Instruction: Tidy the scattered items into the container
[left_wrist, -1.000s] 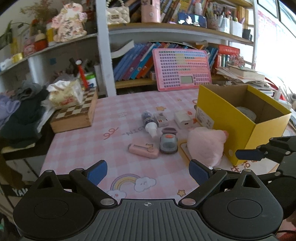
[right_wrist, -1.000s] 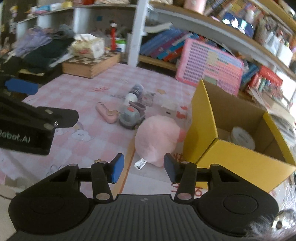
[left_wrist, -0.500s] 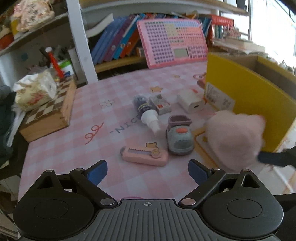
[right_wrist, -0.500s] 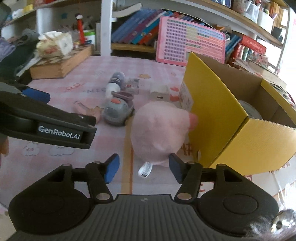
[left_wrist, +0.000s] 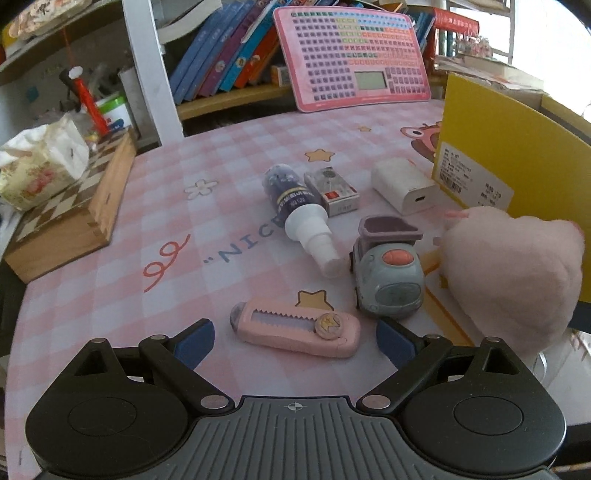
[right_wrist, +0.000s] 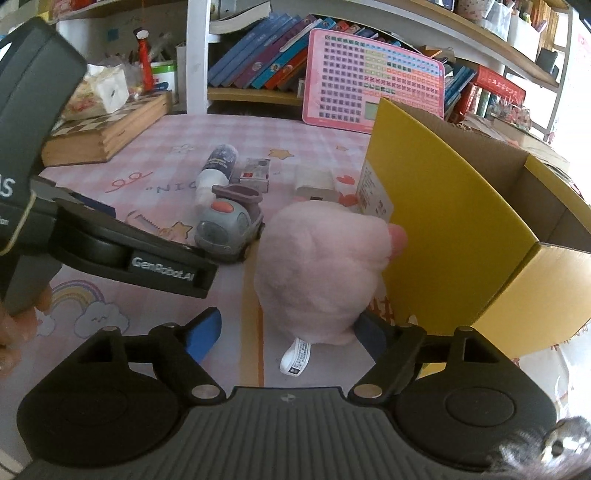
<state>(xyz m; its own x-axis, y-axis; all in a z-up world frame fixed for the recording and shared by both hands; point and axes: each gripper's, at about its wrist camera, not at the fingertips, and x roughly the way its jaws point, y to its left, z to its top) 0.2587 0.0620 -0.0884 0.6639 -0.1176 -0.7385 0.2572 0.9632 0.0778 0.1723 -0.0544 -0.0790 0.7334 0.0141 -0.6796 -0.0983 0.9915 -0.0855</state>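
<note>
The left gripper (left_wrist: 294, 341) hung low over a glossy pink checked cloth (left_wrist: 122, 280), jaws wide and holding nothing. Between its blue pads (left_wrist: 195, 342) lay a pink plastic cutter (left_wrist: 295, 328), flat and oblong with a toothed slot and a round star button, nearer the right pad and apart from both. Just ahead of the right jaw stood a rounded grey toy car (left_wrist: 386, 275) with a mauve hopper and an orange knob. Beyond the jaws lay a dark bottle (left_wrist: 295, 206) on its side, its white ribbed cap toward the gripper, with a small printed packet (left_wrist: 331, 190) beside it and a smooth white charger (left_wrist: 404, 188) to the right. Right of the jaws sat a fluffy pink plush (left_wrist: 509, 273) against the yellow cardboard box (left_wrist: 509, 162).

The right gripper (right_wrist: 288, 334) was also spread wide and empty. The plush (right_wrist: 325, 269), a soft rounded lump with a white sewn tag (right_wrist: 295, 356), sat just ahead between the jaws; its base seemed to brush the right pad, though fur hid the contact. The box (right_wrist: 443, 236), matte yellow outside and plain brown corrugated inside, stood open ahead and right of the jaws, touching the plush.
</note>
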